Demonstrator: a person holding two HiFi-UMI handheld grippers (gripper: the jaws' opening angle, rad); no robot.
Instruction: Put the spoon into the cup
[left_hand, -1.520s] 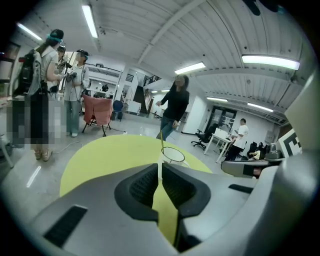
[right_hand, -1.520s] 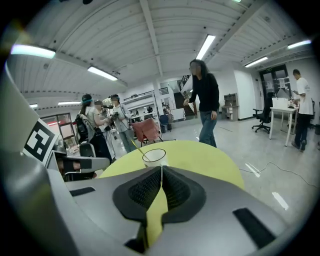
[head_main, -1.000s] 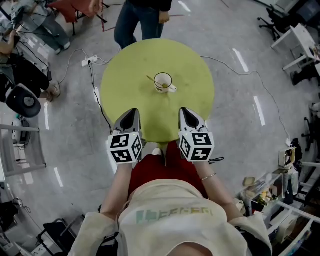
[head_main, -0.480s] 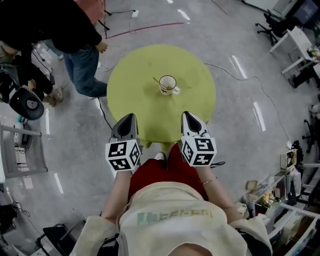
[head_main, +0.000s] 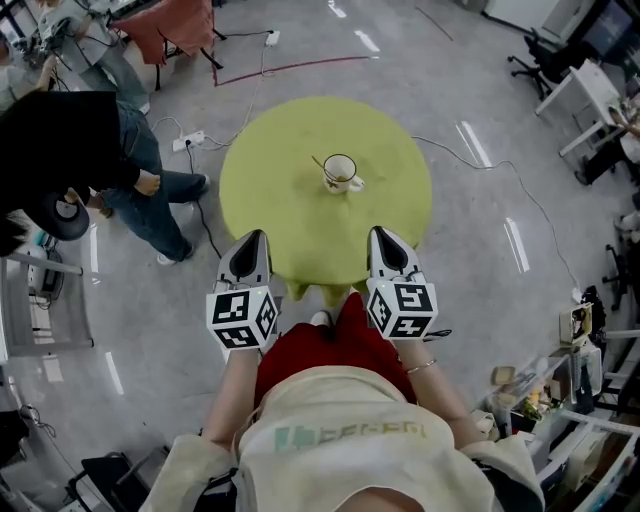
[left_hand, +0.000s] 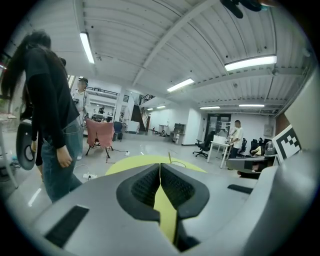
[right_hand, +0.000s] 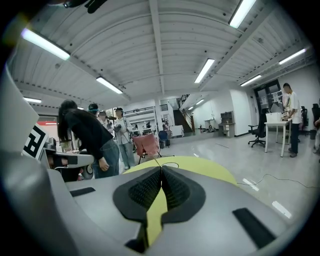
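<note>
My left tool (head_main: 254, 240) and right tool (head_main: 384, 236) are pressed together on nothing, near the surface's (head_main: 270, 205) front edge. The spoon (head_main: 321, 163) seems to stand in the cup (head_main: 340, 173); I judge nothing remains.

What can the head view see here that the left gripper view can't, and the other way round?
Only the head view shows the white cup on the table and the wearer's red trousers. Only the left gripper view shows the ceiling strip lights and the people at a far desk. Both show the round green table, the bystander in a black top, and the left gripper, its fingers closed together.
</note>
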